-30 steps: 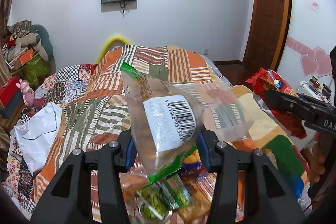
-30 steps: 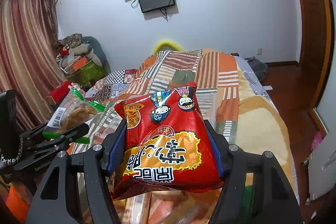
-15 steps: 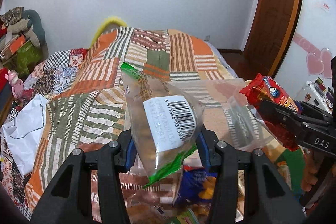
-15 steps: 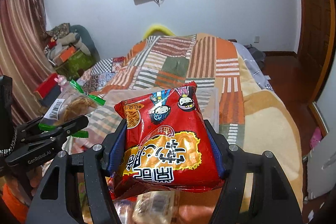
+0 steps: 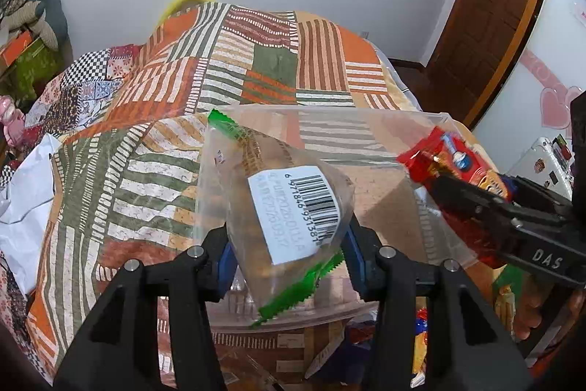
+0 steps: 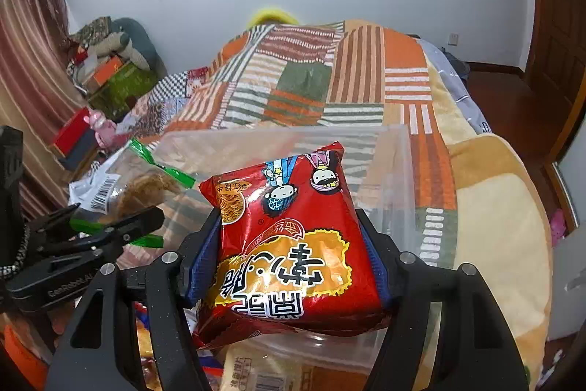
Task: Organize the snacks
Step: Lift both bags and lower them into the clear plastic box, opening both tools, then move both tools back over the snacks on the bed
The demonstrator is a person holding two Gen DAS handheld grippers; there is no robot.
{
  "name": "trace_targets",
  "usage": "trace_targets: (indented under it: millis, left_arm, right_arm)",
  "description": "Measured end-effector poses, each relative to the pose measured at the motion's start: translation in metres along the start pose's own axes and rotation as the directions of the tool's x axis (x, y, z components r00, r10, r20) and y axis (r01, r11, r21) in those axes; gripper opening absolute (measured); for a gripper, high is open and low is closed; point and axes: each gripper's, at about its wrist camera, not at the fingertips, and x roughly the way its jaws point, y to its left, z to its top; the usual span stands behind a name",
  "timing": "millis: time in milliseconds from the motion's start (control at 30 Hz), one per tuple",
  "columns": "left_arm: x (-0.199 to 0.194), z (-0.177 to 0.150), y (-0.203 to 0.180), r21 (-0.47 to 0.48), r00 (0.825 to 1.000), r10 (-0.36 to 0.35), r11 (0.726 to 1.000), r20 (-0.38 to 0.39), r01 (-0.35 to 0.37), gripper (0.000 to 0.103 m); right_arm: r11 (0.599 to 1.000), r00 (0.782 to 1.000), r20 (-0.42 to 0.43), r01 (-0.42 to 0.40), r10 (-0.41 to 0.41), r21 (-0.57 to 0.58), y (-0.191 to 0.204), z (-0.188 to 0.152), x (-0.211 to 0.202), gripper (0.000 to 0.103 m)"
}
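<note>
Left wrist view: left gripper (image 5: 287, 246) pinches clear bag (image 5: 278, 204) mid-body, barcode label up, held over bin (image 5: 329, 114) just ahead. Right wrist view: right gripper (image 6: 289, 255) clamps red pack (image 6: 293, 244) by its side edges, also above the bin, left gripper off to its left. Both packs look light, crinkly and slick; contents likely brittle, so squeeze gently. Best hold is mid-sides or a sealed seam. More snacks (image 6: 252, 372) lie under the tools, not yet sorted.
</note>
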Motion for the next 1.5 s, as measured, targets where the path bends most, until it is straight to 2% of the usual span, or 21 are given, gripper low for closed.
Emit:
trace_targets:
  millis: [167,300,400,567,700,800,967,1200,1500]
  left_arm:
    - [0.002,-0.002,0.004,-0.028,1.000,0.025,0.999,-0.007,-0.025,0.054]
    - [-0.008,-0.002,0.004,-0.027,0.999,0.036,0.999,0.019,-0.036,0.060]
    - [-0.026,-0.001,-0.001,-0.003,0.997,0.051,0.999,0.060,-0.050,0.067]
    - [-0.061,-0.002,-0.012,0.035,0.991,0.061,0.997,0.119,-0.065,0.072]
    - [-0.093,-0.009,-0.021,0.053,0.985,0.056,0.996,0.166,-0.066,0.084]
    - [-0.115,-0.020,-0.032,0.069,0.981,0.049,0.996,0.189,-0.063,0.091]
    - [-0.146,-0.052,-0.052,0.101,0.978,0.038,0.993,0.203,-0.059,0.096]
    - [-0.157,-0.102,-0.072,0.124,0.989,0.011,0.992,0.150,-0.030,0.098]
    - [-0.138,-0.156,-0.086,0.118,1.000,-0.012,0.993,0.028,0.009,0.098]
  right_arm:
    - [1.000,1.000,-0.009,0.010,-0.010,-0.014,0.002,-0.001,0.002,0.065]
    - [1.000,1.000,-0.006,0.004,-0.004,-0.023,0.002,-0.001,-0.003,0.067]
    - [1.000,1.000,0.006,0.000,0.000,-0.024,0.003,-0.003,-0.012,0.068]
    - [0.998,0.999,0.048,0.017,-0.014,-0.052,0.009,-0.006,-0.035,0.071]
    - [0.998,0.996,0.086,0.019,-0.014,-0.062,0.012,-0.012,-0.061,0.073]
    - [0.998,0.993,0.116,0.024,-0.017,-0.066,0.013,-0.019,-0.081,0.077]
    - [0.995,0.989,0.148,0.040,-0.027,-0.086,0.016,-0.036,-0.109,0.079]
    - [0.994,0.986,0.160,0.060,-0.044,-0.096,0.011,-0.068,-0.132,0.083]
    - [0.995,0.993,0.099,0.067,-0.060,-0.075,0.008,-0.117,-0.132,0.083]
